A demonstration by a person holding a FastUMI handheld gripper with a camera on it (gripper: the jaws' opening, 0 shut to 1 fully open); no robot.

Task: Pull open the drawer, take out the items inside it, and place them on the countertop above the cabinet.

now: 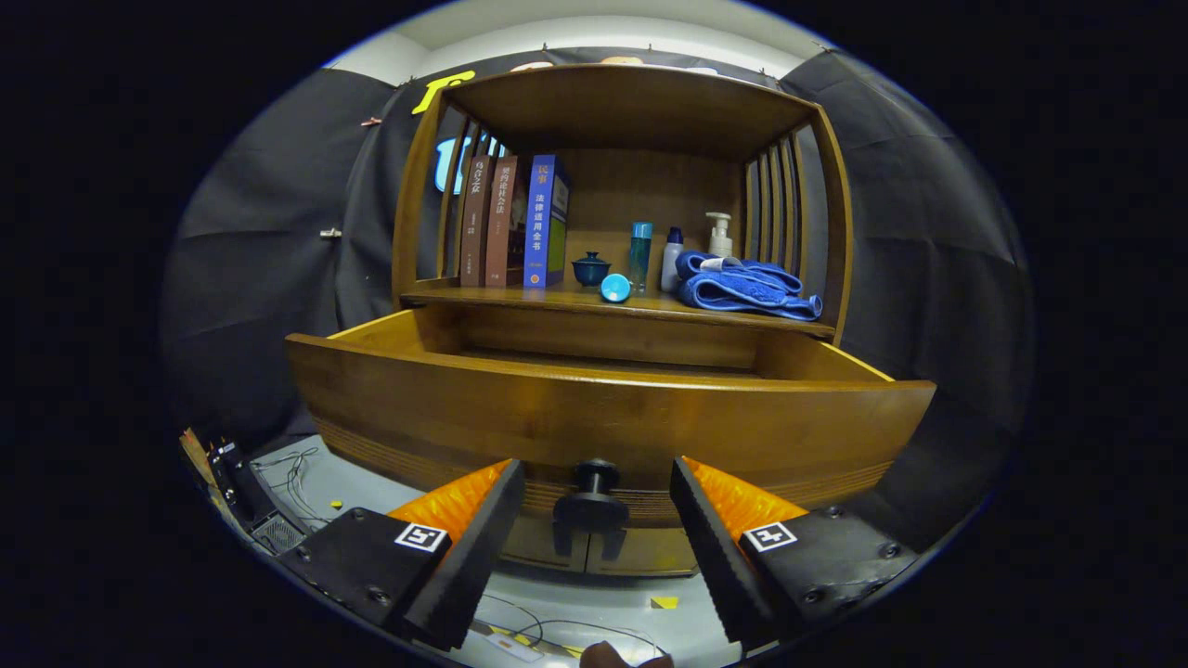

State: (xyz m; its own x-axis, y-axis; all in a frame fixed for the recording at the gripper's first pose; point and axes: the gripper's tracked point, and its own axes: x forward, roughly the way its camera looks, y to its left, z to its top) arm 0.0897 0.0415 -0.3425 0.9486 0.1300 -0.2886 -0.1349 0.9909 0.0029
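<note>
Drawer pulled open, knob released, items not yet lifted out.

The wooden cabinet (613,111) was seen with its drawer (603,417) drawn well out below the countertop (557,299), so the first step was judged done. Books (510,223), a folded blue towel (742,283), bottles (640,255) and a small cup (590,269) were already on that countertop. The drawer's inside was hidden behind its front panel, so its contents could not be told. The gripper (594,520) was held wide open, its fingers either side of the dark knob (594,478), neither touching it and nothing grasped.
</note>
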